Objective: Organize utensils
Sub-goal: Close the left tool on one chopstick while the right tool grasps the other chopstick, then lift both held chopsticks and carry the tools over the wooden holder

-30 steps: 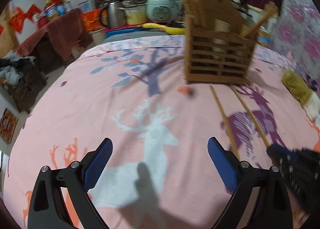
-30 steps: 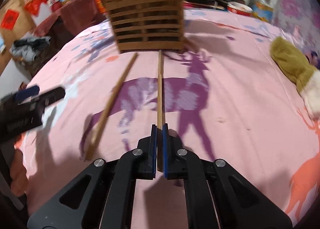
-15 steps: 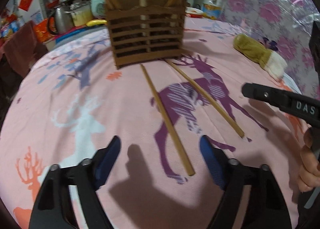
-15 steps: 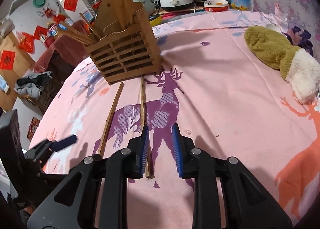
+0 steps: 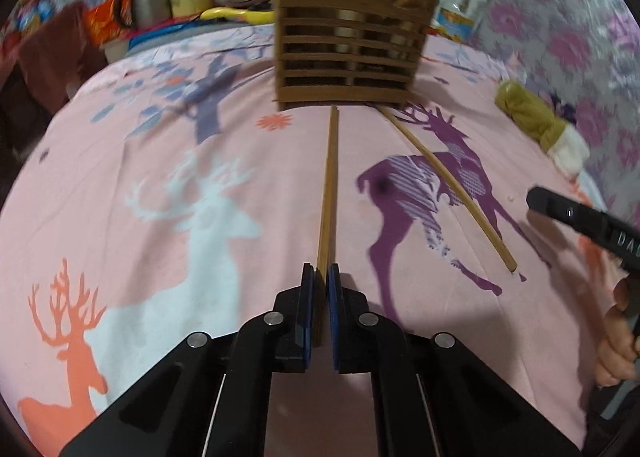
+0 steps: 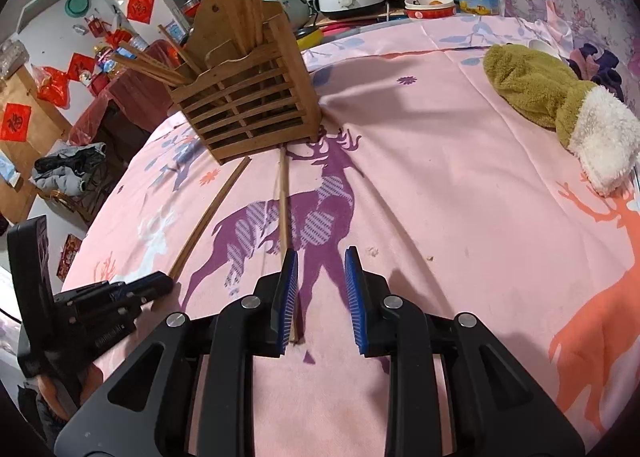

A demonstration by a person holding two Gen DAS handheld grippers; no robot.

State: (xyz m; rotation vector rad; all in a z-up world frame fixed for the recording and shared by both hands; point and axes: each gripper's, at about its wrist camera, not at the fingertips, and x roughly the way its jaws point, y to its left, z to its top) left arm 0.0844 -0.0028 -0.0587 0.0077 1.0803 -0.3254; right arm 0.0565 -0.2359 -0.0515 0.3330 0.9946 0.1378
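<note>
My left gripper is clamped on the near end of one chopstick; pads pinch it tight. The stick's long axis runs straight away from me toward 12 o'clock, far tip almost at the foot of the wooden slatted holder. It lies flat on the pink deer-print cloth.

My right gripper has its jaws parted and holds nothing. The second chopstick lies just inside the left pad, its near end down between the jaws and off-centre, seemingly loose. It also points to 12 o'clock, at the holder.

What the coming move turns on, I judge: the holder sits dead ahead along the gripped stick's axis, so that stick needs lifting and tipping upright before it drops in. The left hand has it; the right is free for the other.

View differences: the right wrist view shows the holder's open top with several chopsticks already standing in it, plus the left gripper at 8 o'clock. The left wrist view shows only the holder's slatted front, blurred, and the right gripper's tip at 3 o'clock with a hand under it. A green plush thing sits at 2 o'clock, well apart.
</note>
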